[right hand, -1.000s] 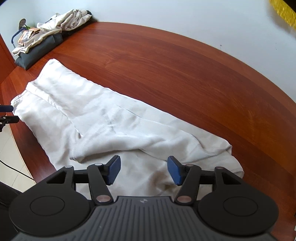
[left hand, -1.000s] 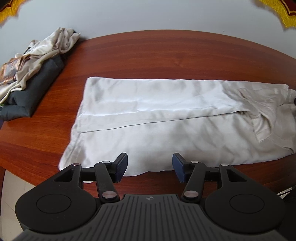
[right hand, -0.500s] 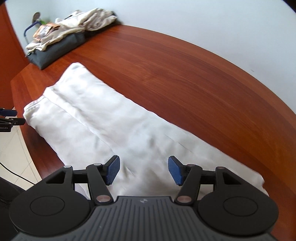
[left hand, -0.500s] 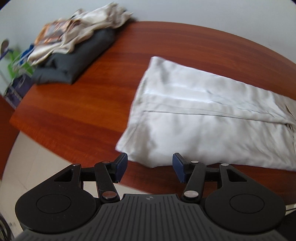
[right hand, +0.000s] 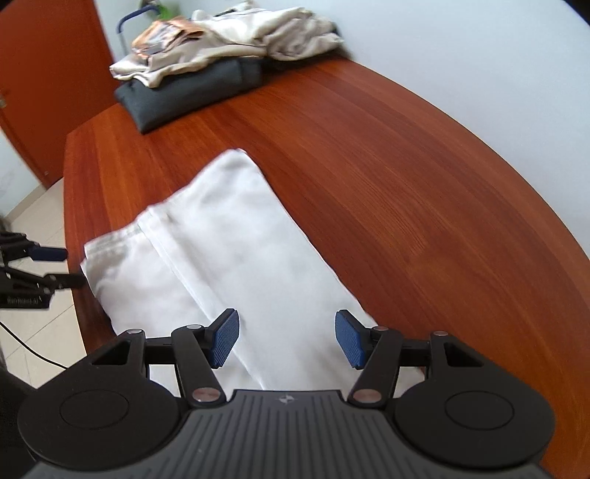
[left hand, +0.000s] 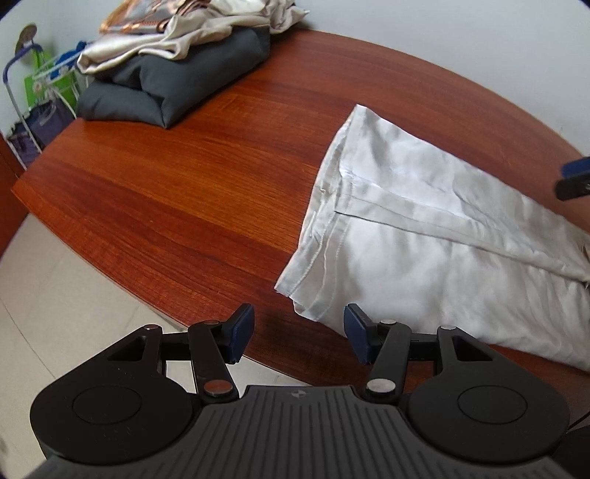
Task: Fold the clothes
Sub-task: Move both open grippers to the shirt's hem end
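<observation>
A white garment (left hand: 424, 235) lies folded lengthwise on the brown wooden table (left hand: 177, 184), its hemmed end toward the left. My left gripper (left hand: 298, 333) is open just off the garment's near left corner, at the table's front edge, holding nothing. My right gripper (right hand: 287, 339) is open above the middle of the white garment (right hand: 236, 243), with no cloth between its fingers. The left gripper (right hand: 55, 265) also shows at the left edge of the right wrist view, beside the garment's corner. The right gripper's blue pad (left hand: 577, 167) pokes in at the right edge of the left wrist view.
A pile of clothes sits at the table's far left: a folded dark grey piece (left hand: 173, 84) with cream and patterned fabric (left hand: 191, 29) on top. Beyond it stands a wire rack (left hand: 40, 88). Pale floor tiles (left hand: 55, 294) lie below the table edge. A red-brown door (right hand: 48, 81) stands at left.
Both grippers have swung left along the garment. The left one went from its long front edge to the left corner; the right one left the crumpled right end for the middle.
</observation>
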{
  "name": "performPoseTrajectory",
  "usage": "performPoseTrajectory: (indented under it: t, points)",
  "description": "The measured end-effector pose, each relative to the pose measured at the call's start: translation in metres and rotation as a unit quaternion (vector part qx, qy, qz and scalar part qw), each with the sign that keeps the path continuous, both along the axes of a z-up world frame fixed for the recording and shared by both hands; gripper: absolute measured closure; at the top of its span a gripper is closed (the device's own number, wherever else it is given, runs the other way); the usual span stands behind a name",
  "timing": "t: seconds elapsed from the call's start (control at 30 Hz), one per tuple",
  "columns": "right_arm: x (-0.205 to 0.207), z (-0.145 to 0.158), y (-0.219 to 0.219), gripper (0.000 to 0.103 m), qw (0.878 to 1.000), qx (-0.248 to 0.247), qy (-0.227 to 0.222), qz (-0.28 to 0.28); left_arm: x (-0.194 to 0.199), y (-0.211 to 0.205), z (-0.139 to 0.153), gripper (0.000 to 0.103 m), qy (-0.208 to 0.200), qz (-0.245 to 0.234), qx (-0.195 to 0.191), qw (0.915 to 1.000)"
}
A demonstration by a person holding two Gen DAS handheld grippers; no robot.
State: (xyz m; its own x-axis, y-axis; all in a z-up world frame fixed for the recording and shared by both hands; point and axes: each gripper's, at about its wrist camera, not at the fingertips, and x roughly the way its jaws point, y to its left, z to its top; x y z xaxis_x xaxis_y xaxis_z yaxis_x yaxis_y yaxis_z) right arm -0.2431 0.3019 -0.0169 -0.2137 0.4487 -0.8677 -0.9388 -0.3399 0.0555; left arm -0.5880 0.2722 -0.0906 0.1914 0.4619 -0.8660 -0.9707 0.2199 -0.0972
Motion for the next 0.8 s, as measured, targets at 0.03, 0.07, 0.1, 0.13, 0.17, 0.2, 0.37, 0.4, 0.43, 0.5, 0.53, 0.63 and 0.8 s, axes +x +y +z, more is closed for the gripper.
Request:
performPoseTrajectory:
  t: [0.03,0.07,0.1,0.13,0.17,0.2,0.37,0.4,0.43,0.5,0.53,0.63,0.8]
  points:
    - [-0.006,0.0,0.008,0.038,1.0,-0.001,-0.001,0.008,-0.001,0.001,0.0,0.046,-0.004,0.0,0.0,1.0]
    - [-0.012,0.001,0.015,0.038,1.0,-0.002,-0.002,0.015,-0.002,0.002,0.0,0.046,-0.007,0.0,0.0,1.0]
    - [-0.016,0.001,0.022,0.038,1.0,-0.002,-0.004,0.022,-0.002,0.003,0.0,0.046,-0.01,0.0,0.001,1.0]
    - [-0.021,0.0,0.029,0.038,1.0,-0.003,-0.005,0.028,-0.002,0.004,0.0,0.046,-0.014,0.0,0.0,0.9999]
    - [-0.025,0.0,0.033,0.038,0.999,-0.003,-0.006,0.033,-0.002,0.005,0.0,0.046,-0.019,0.0,-0.001,0.9998]
    - [-0.033,0.0,0.044,0.038,0.999,-0.003,-0.009,0.043,-0.003,0.007,0.0,0.046,-0.021,0.001,-0.002,0.9998]
    - [-0.056,-0.002,0.08,0.038,0.997,-0.005,-0.012,0.076,-0.003,0.015,-0.001,0.044,-0.029,0.001,-0.006,0.9996]
    - [-0.06,-0.003,0.088,0.038,0.997,-0.005,-0.014,0.082,-0.004,0.017,-0.002,0.044,-0.03,0.001,-0.007,0.9995]
    - [-0.064,-0.004,0.094,0.038,0.996,-0.006,-0.016,0.087,-0.004,0.018,-0.002,0.044,-0.032,0.001,-0.008,0.9995]
    - [-0.073,-0.008,0.109,0.038,0.994,-0.008,-0.021,0.103,-0.005,0.022,-0.002,0.044,-0.036,-0.001,-0.01,0.9993]
    - [-0.078,-0.01,0.118,0.038,0.993,-0.009,-0.021,0.113,-0.005,0.024,-0.002,0.044,-0.038,-0.004,-0.011,0.9992]
    - [-0.089,-0.016,0.135,0.038,0.99,-0.014,-0.022,0.142,-0.004,0.028,-0.003,0.044,-0.042,-0.018,-0.019,0.9988]
    - [-0.109,-0.032,0.164,0.038,0.978,-0.032,-0.042,0.201,-0.003,0.031,-0.007,0.044,-0.04,-0.026,-0.035,0.9983]
